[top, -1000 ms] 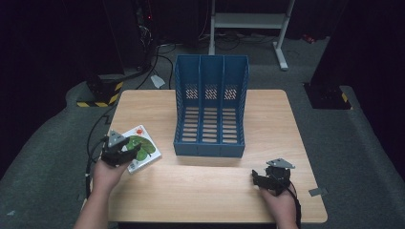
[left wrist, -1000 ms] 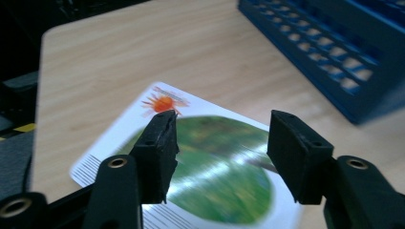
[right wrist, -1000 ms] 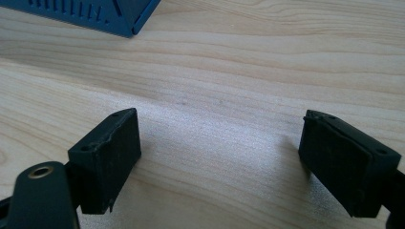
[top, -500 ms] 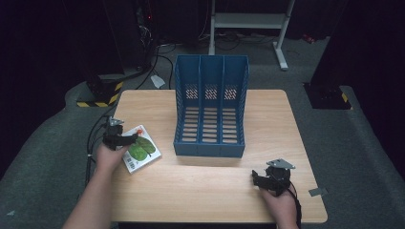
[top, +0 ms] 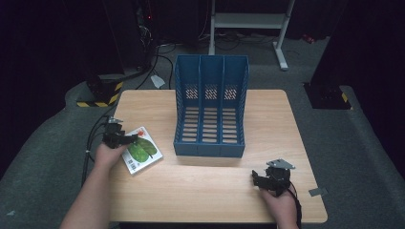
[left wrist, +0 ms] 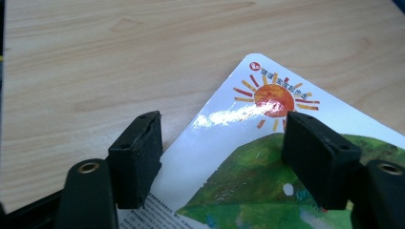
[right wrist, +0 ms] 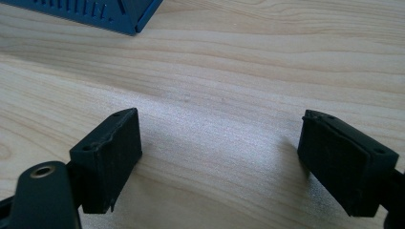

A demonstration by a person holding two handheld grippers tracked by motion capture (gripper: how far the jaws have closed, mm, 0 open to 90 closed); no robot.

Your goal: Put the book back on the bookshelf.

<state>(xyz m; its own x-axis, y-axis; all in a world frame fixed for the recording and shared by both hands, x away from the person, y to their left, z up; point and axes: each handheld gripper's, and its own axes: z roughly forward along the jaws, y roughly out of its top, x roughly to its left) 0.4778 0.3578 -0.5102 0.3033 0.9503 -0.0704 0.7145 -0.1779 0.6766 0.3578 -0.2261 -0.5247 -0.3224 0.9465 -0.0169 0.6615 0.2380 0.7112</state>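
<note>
Wooden table (top: 205, 191) scene: left gripper (left wrist: 222, 148) is sliding further over the book (left wrist: 267, 157), jaws spread wide, nearly ready to grab it, while the right gripper (top: 270, 180) is idling open.

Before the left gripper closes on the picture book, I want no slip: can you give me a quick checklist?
1. Left gripper open: ok.
2. Picture book flat on the table: ok.
3. Book edge between the jaws: cannot tell; one jaw is over the cover, the other at its edge.
4. Blue file rack apart from the book: ok.
5. Right gripper open and away, over bare wood: ok.
</note>
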